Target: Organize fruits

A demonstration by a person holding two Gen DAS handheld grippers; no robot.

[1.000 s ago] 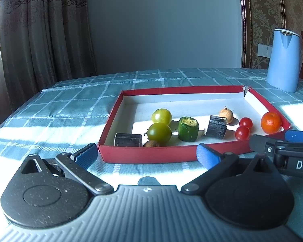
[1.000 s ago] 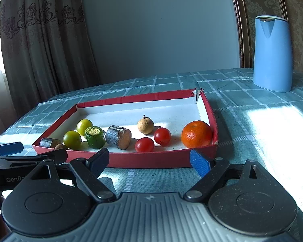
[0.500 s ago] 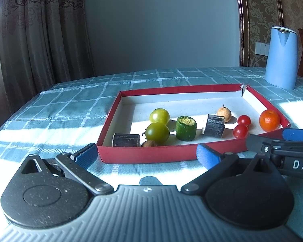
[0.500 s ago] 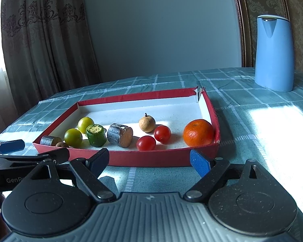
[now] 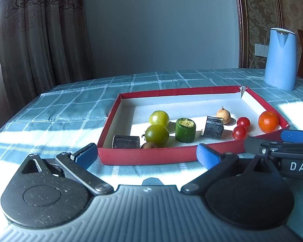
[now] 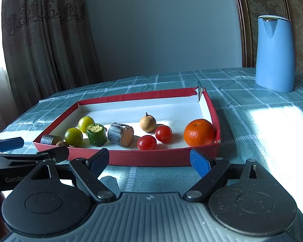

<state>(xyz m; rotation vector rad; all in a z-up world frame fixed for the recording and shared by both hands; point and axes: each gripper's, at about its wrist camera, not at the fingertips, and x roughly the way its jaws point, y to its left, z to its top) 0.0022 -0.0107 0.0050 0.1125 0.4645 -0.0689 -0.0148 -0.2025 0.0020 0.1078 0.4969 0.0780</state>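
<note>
A shallow red tray [image 5: 151, 157] [image 6: 151, 158] with a white floor lies on the checked tablecloth. In it sit two green tomatoes [image 5: 157, 134] [image 6: 73, 136], a green cucumber chunk [image 5: 185, 130] [image 6: 96, 134], two dark cut chunks [image 5: 213, 127] [image 6: 120, 134], a small brown fruit [image 5: 223, 115] [image 6: 147, 123], two cherry tomatoes [image 5: 240, 132] [image 6: 146, 142] and an orange [image 5: 268, 121] [image 6: 199, 132]. My left gripper [image 5: 146, 156] stands open before the tray's near wall, holding nothing. My right gripper [image 6: 149, 162] is open too, empty, just short of the tray.
A light blue kettle [image 5: 280, 58] [image 6: 274, 53] stands at the back right of the table. Curtains hang at the left. The right gripper's fingers [image 5: 295, 136] show at the left view's right edge; the left gripper's fingers [image 6: 10, 144] show at the right view's left edge.
Both views have drifted slightly, with the tray sitting a little lower in each picture. The fruits have not moved and both grippers stay open.
</note>
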